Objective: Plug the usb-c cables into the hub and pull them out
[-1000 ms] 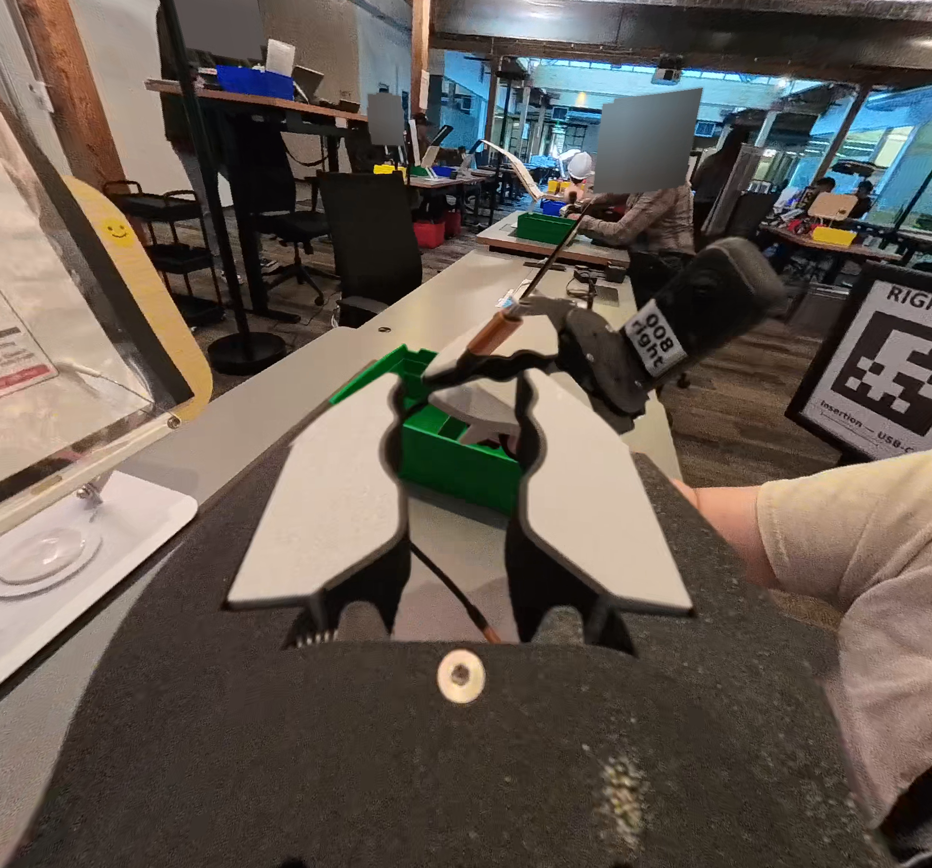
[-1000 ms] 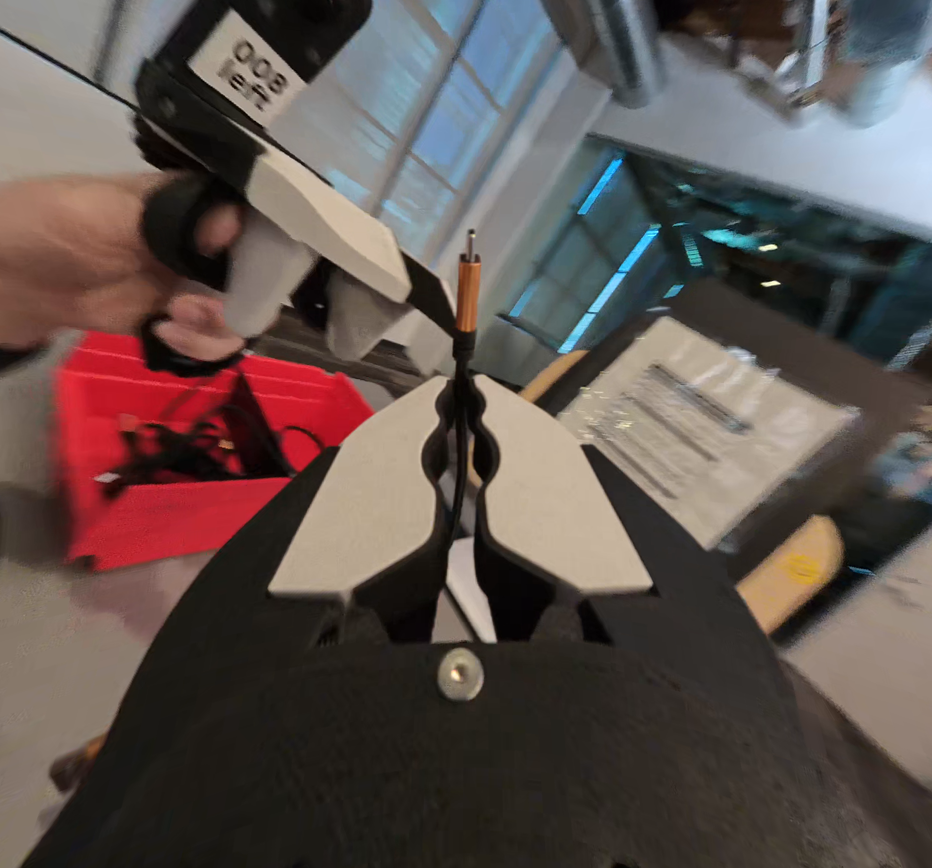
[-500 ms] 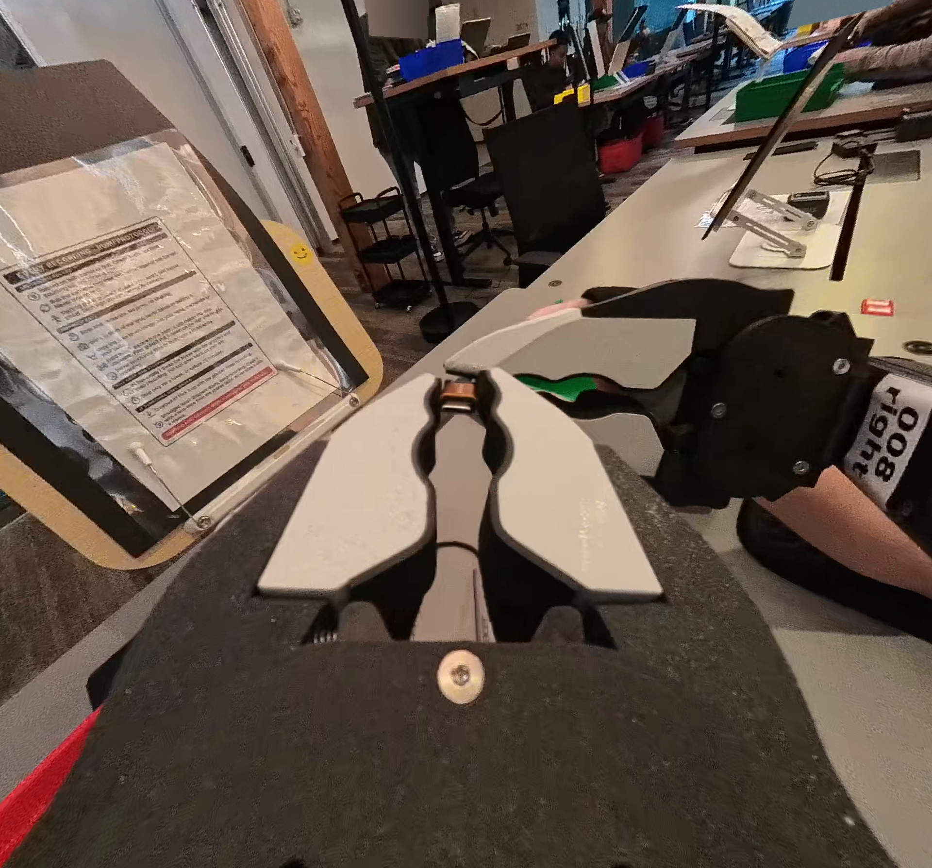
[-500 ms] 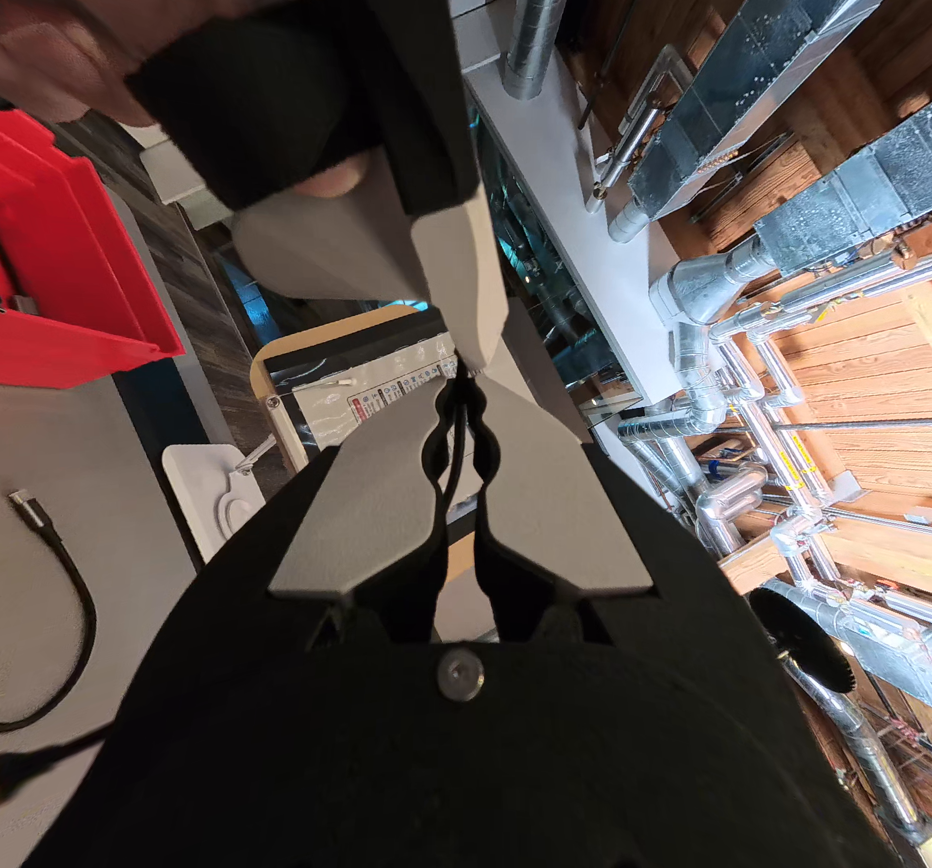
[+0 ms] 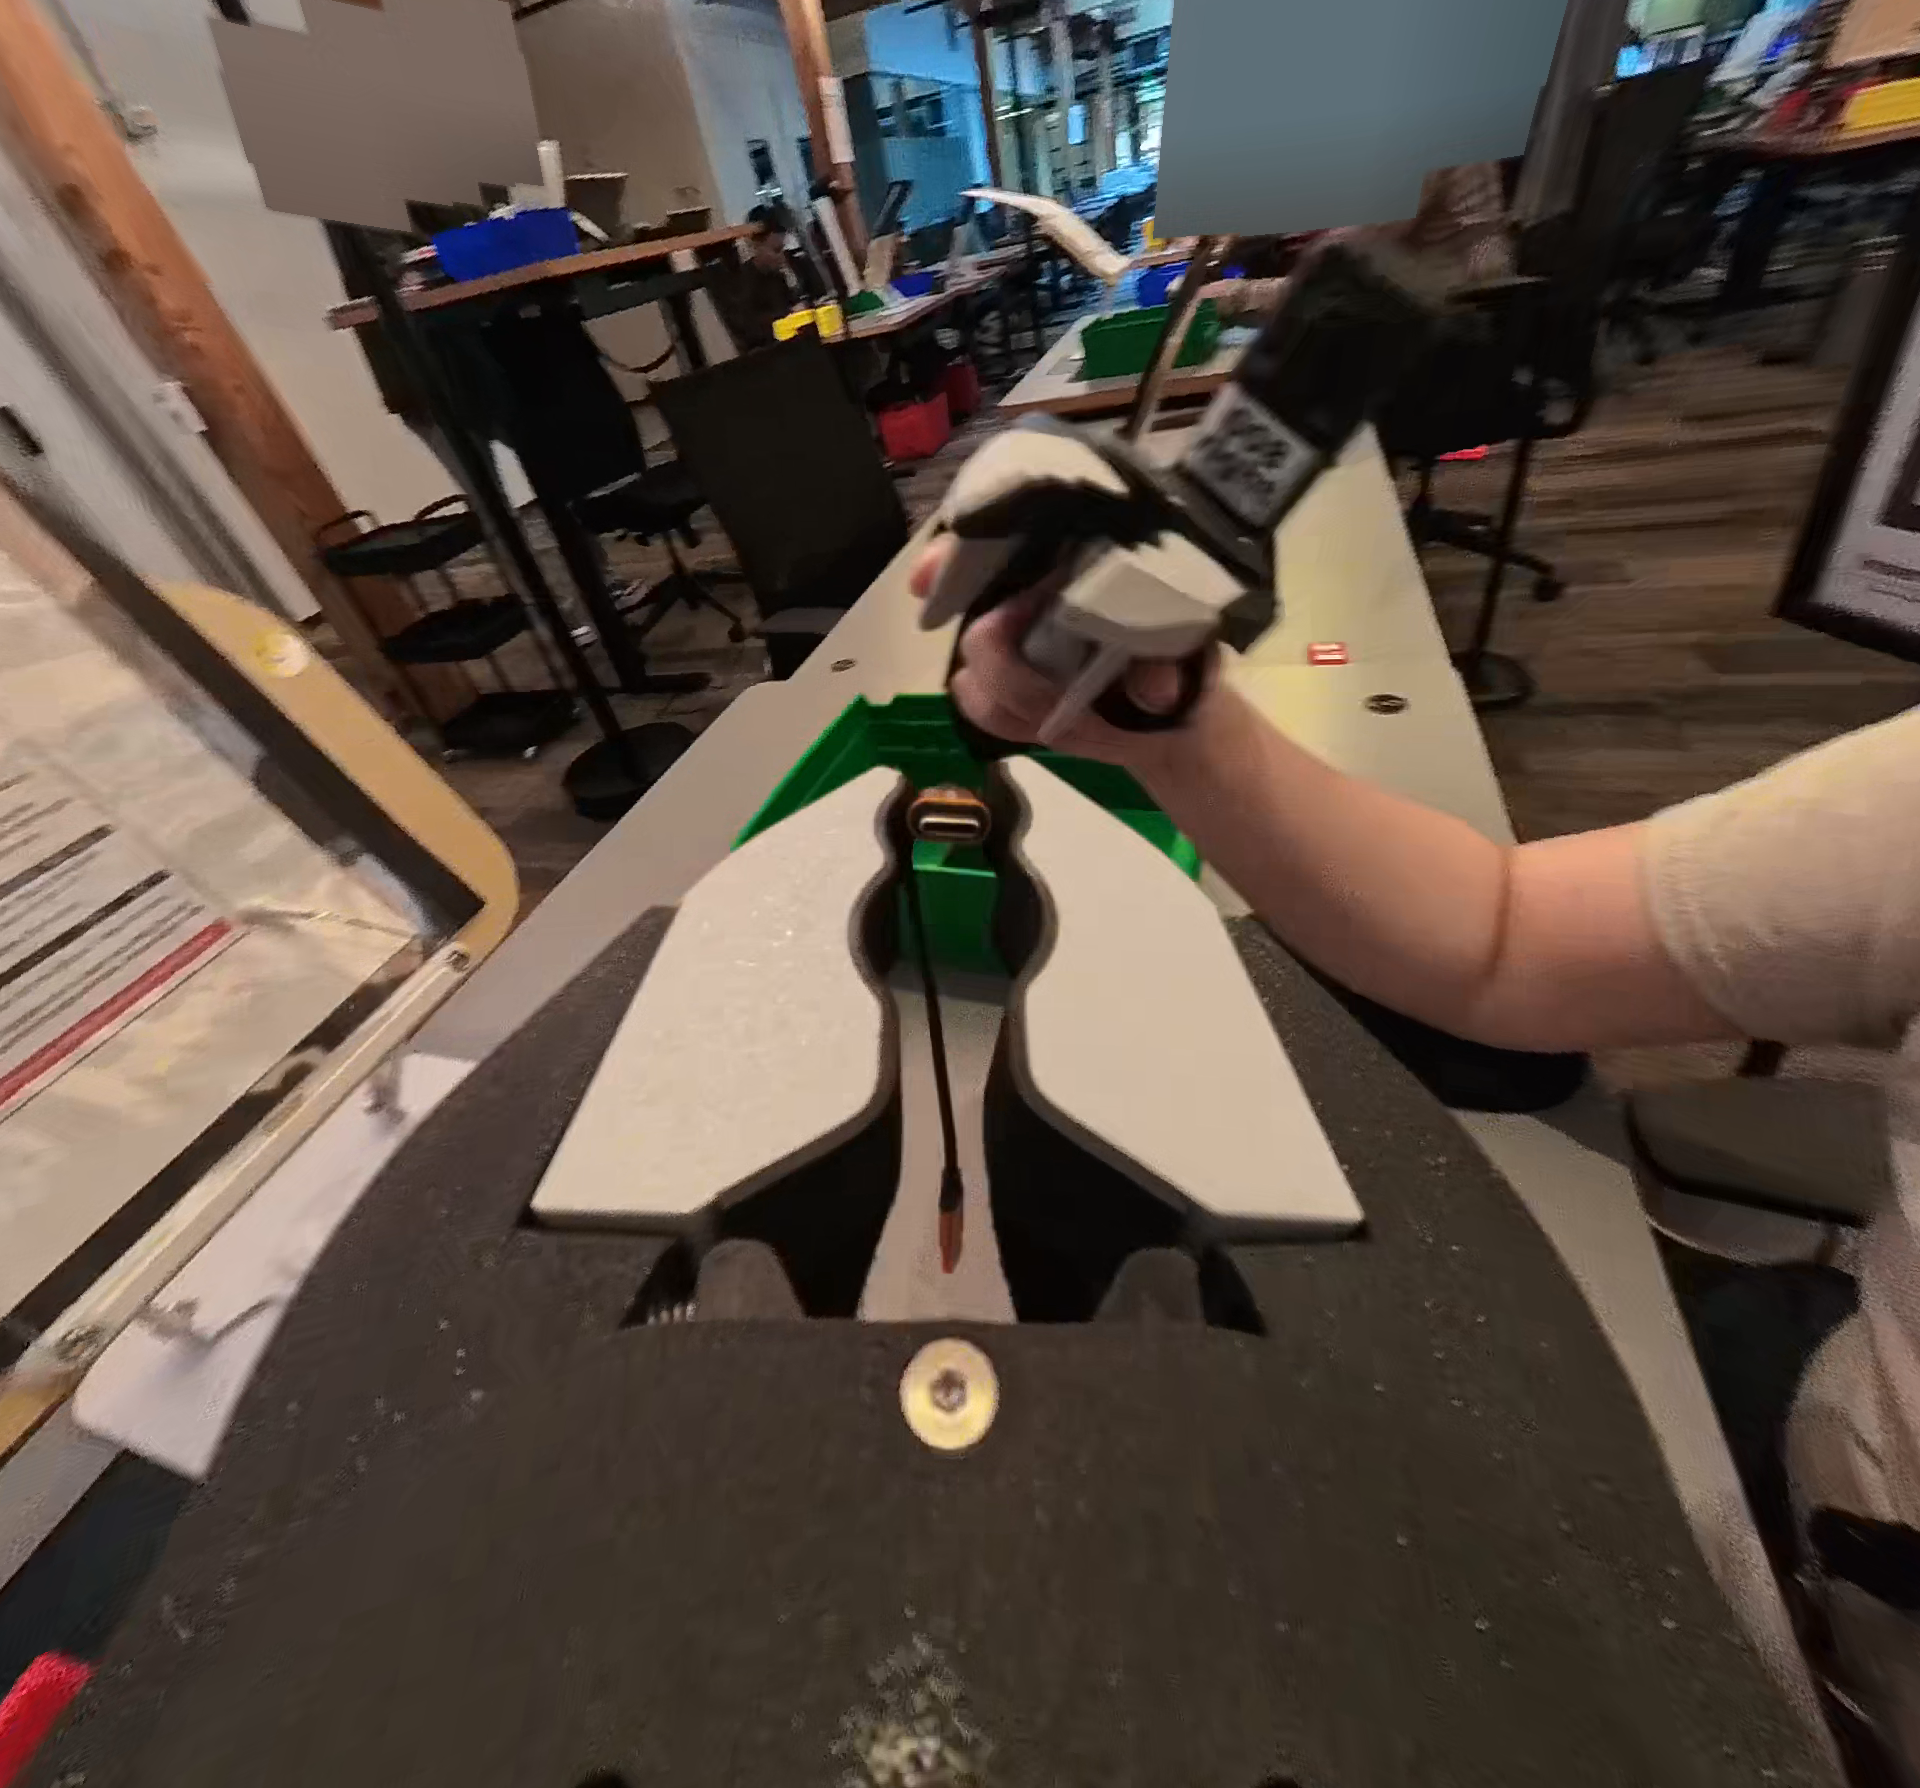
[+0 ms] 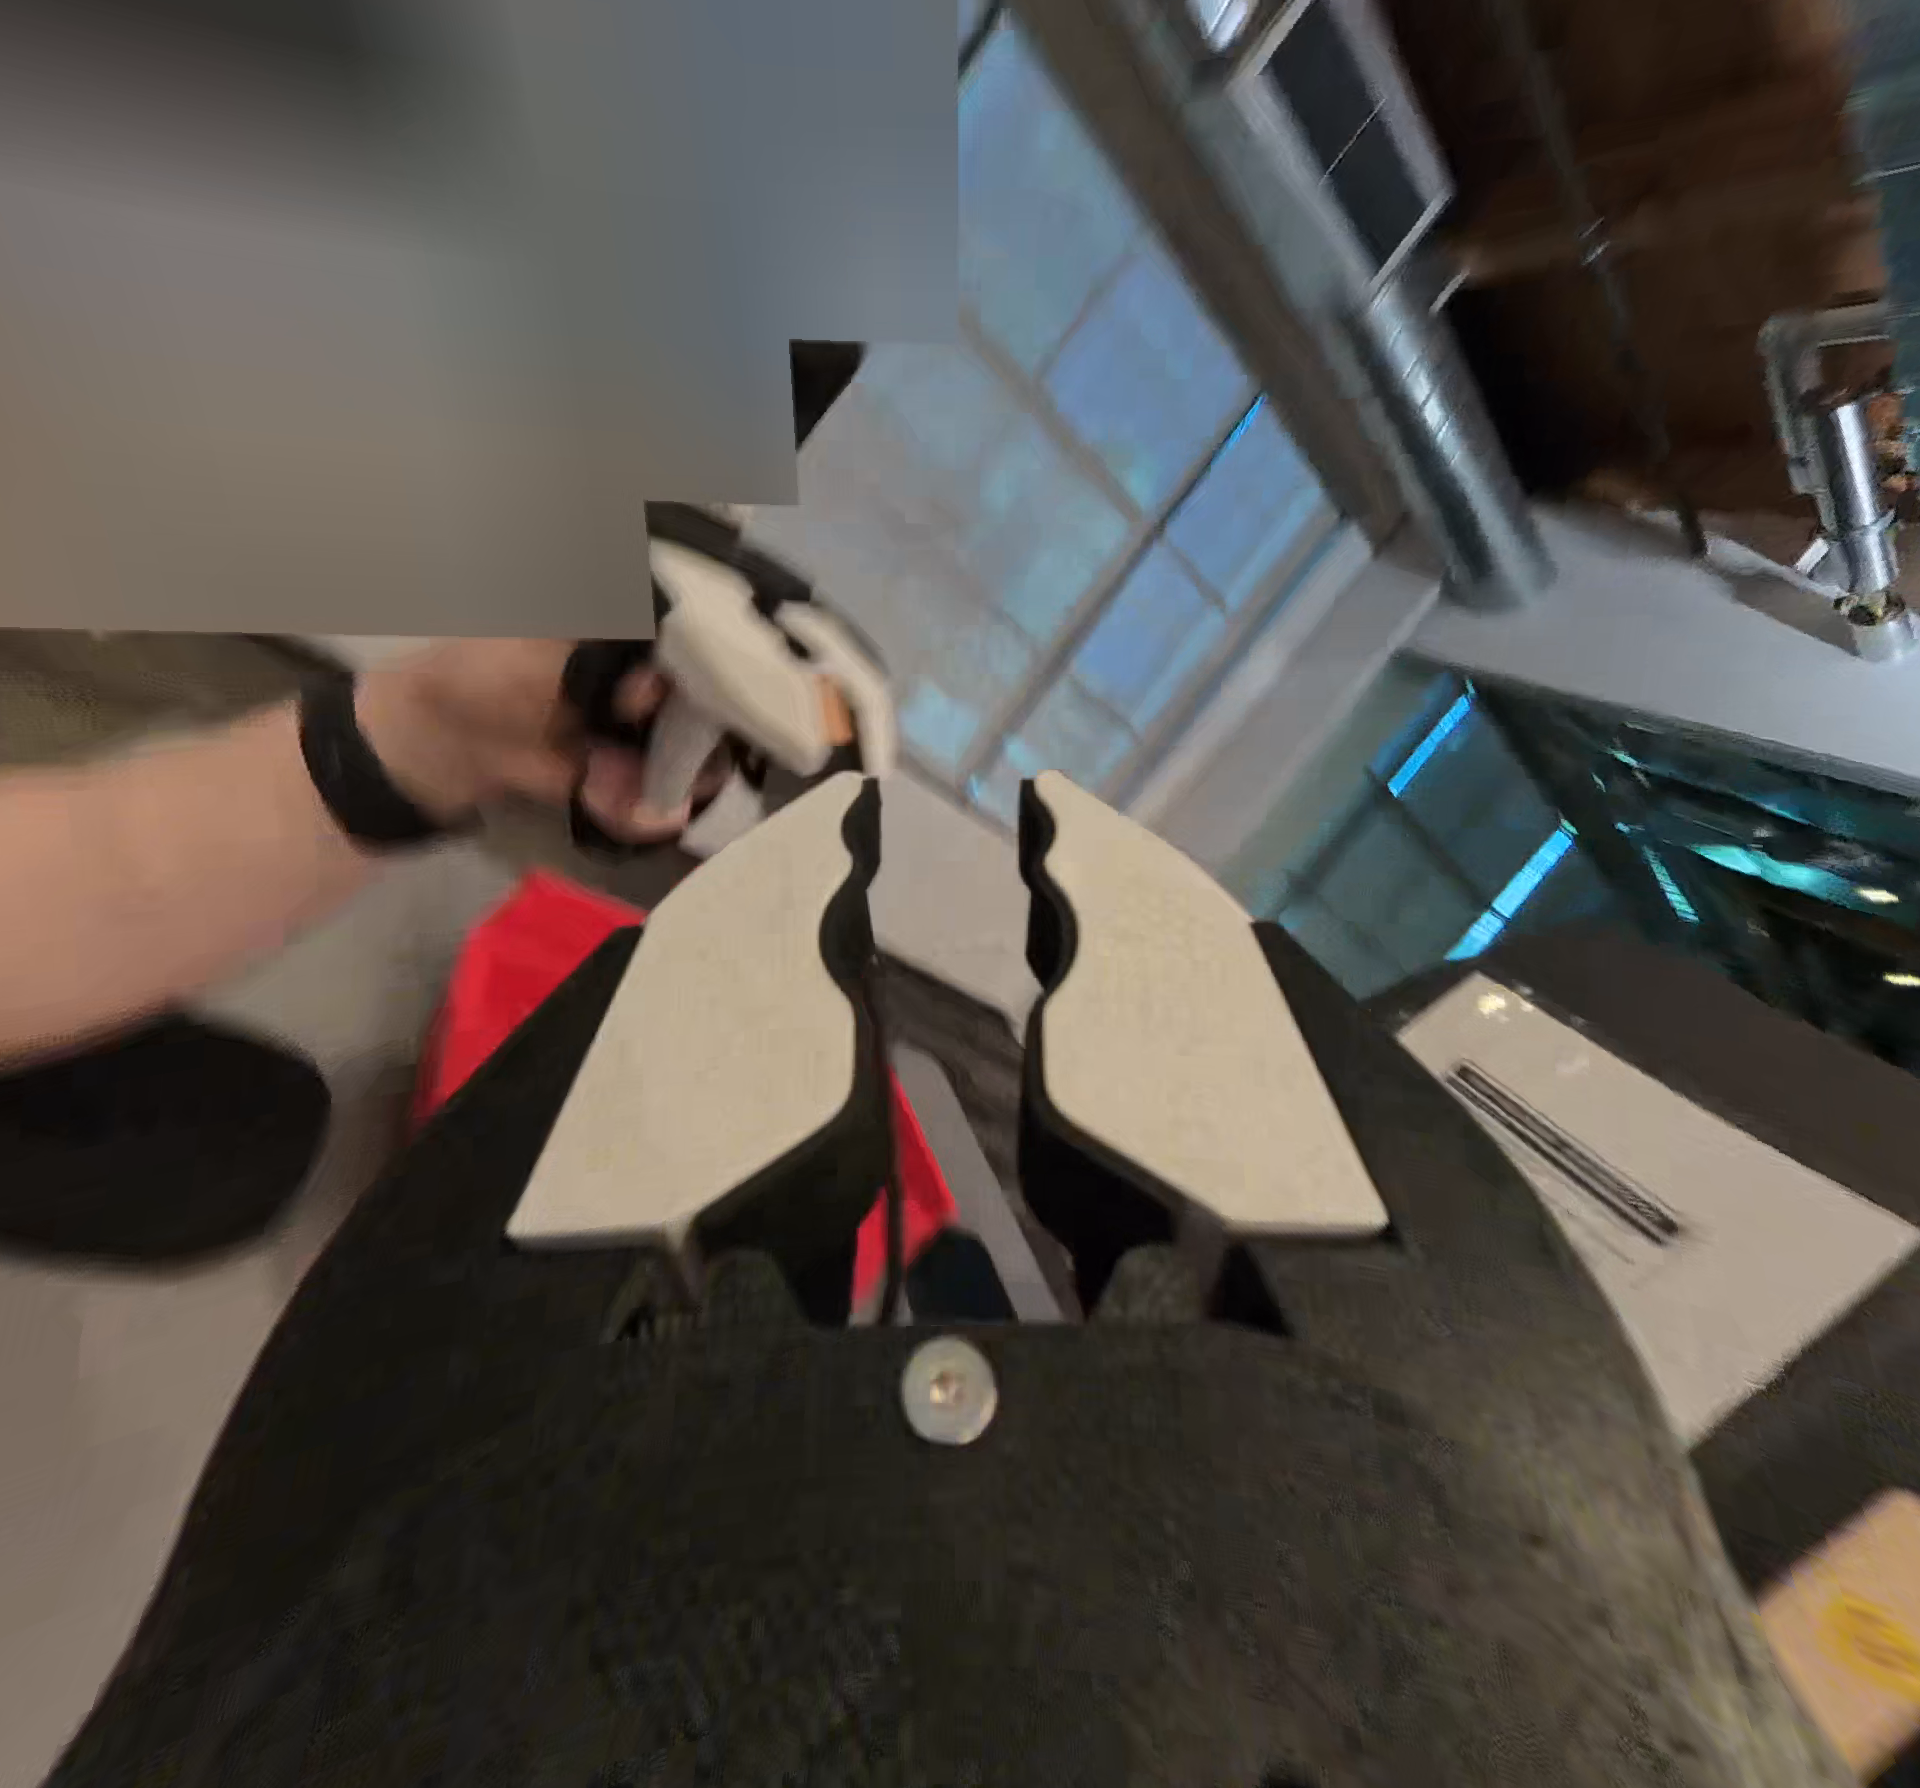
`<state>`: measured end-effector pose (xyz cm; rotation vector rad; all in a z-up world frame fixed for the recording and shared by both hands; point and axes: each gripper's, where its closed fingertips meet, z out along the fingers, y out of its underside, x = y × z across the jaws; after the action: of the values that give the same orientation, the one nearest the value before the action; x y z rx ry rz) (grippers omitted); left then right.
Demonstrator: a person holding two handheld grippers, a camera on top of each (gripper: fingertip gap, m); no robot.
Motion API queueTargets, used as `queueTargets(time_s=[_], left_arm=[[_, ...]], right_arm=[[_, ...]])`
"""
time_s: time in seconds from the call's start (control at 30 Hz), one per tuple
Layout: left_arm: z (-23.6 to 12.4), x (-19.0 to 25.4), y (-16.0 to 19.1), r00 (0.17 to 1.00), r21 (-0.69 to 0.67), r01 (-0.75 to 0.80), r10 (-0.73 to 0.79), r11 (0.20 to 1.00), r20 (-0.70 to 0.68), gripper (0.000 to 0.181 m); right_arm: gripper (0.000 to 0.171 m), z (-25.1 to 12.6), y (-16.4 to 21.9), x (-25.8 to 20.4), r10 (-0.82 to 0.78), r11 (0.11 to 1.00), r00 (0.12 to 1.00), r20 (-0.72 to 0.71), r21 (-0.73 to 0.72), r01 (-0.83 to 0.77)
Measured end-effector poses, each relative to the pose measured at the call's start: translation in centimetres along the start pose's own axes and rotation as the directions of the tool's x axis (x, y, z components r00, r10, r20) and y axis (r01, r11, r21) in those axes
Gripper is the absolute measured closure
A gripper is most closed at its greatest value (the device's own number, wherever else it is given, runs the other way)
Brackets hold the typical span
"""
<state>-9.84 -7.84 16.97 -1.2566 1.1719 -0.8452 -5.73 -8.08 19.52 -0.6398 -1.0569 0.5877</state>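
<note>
Pinching a copper-collared USB-C plug w/ thin black cable [image 5: 943,816] at its tips, the left gripper [image 5: 948,808] is narrowed onto it; plug's open end faces the camera, cable drops back between the fingers, its other copper end [image 5: 948,1242] dangling near the gripper base. Green plastic bin [image 5: 871,743] sits on the grey worktop [image 5: 1351,730] directly behind the plug. Right gripper [image 5: 940,559], held in a bare hand [image 5: 1049,689], is above & just beyond the green bin; it carries a printed sticker, blurred, unreadable.

Right wrist view: right gripper [image 6: 948,788] jaws stand apart, holding nothing; a thin black cable runs along the inner edge of its left finger [image 6: 717,1021], contact unclear. Red plastic bin [image 6: 499,980] is below it. Left gripper shows farther off beyond that finger, blurred.

Left of the green bin: clear-sleeved instruction sheet on a tan board [image 5: 135,917], text too smeared to read. Right of it: black-framed sign [image 5: 1860,533], cropped. Hub not in view.
</note>
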Motion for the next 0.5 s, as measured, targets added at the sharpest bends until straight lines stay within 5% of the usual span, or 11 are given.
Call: queueTargets(time_s=[0.1,0.17,0.33,0.5], left_arm=[[-0.3,3.1,-1.2,0.987,0.057,-0.033,0.042,0.998,-0.154,0.169],[-0.4,4.7,-2.1,0.972,0.115,-0.029,0.055,0.993,-0.229,0.169],[0.1,4.6,-3.0,0.966,0.208,0.0,0.054,0.978,-0.254,0.169],[0.1,2.3,-2.5,0.977,0.219,0.056,-0.008,0.974,-0.214,0.17]], right_arm=[[0.153,-2.3,-0.5,3.9,0.284,0.94,0.958,-0.044,0.209,-0.269],[0.152,-2.1,1.4,4.8,0.404,0.896,0.914,-0.042,0.218,-0.386],[0.144,3.3,7.5,-2.8,0.203,0.979,0.974,0.106,-0.012,-0.202],[0.146,3.7,1.6,-4.0,0.329,0.891,0.928,0.173,0.269,-0.366]])
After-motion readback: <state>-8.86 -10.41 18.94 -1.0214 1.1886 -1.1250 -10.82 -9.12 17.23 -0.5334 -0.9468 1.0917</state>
